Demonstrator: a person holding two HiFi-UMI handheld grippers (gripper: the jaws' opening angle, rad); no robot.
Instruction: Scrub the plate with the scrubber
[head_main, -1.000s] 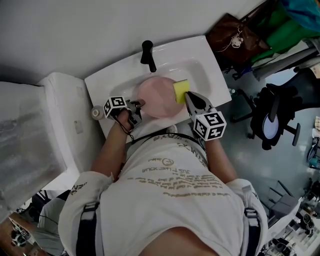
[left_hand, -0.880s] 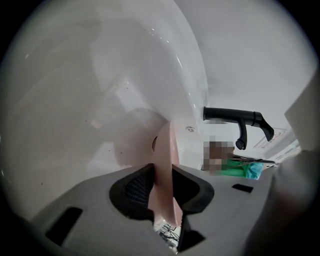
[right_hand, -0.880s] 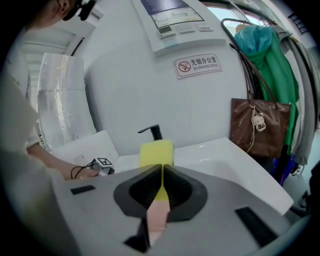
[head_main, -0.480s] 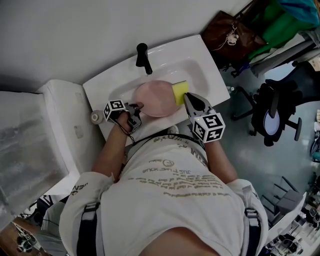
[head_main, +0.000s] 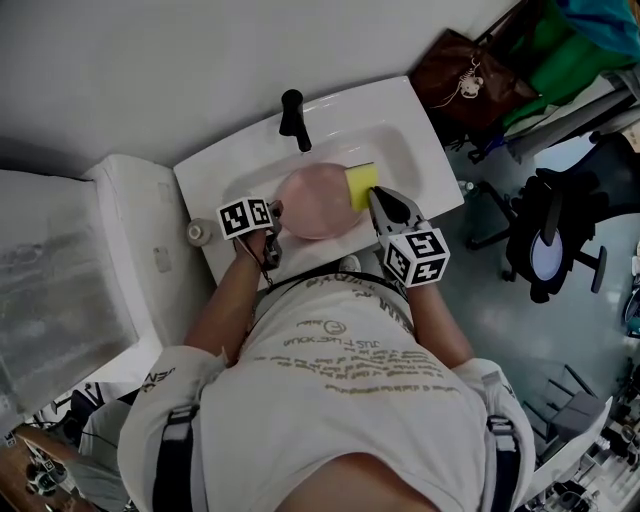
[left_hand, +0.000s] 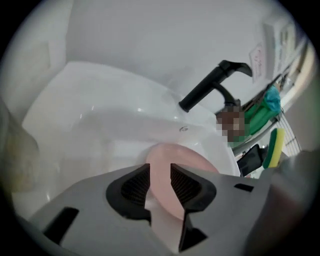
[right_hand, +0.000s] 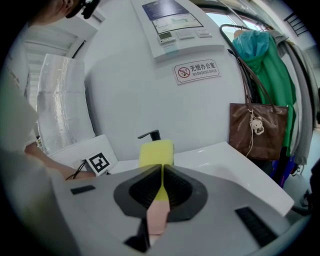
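Hard, slippery round pink plate (head_main: 312, 200), best gripped at its rim, sits loose between the left gripper (left_hand: 160, 171) jaws, which have just been opening; right gripper (right_hand: 162, 170) jaws squeeze the squashy yellow sponge scrubber (right_hand: 156, 151).

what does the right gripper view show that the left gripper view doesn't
Only the right gripper view: the right gripper shut on the yellow scrubber, a no-smoking sign, a brown bag. Only the left gripper view: the left gripper with jaws apart around the pink plate's rim, having just been opening. Both: the black faucet, the white sink, the plate, a green garment.
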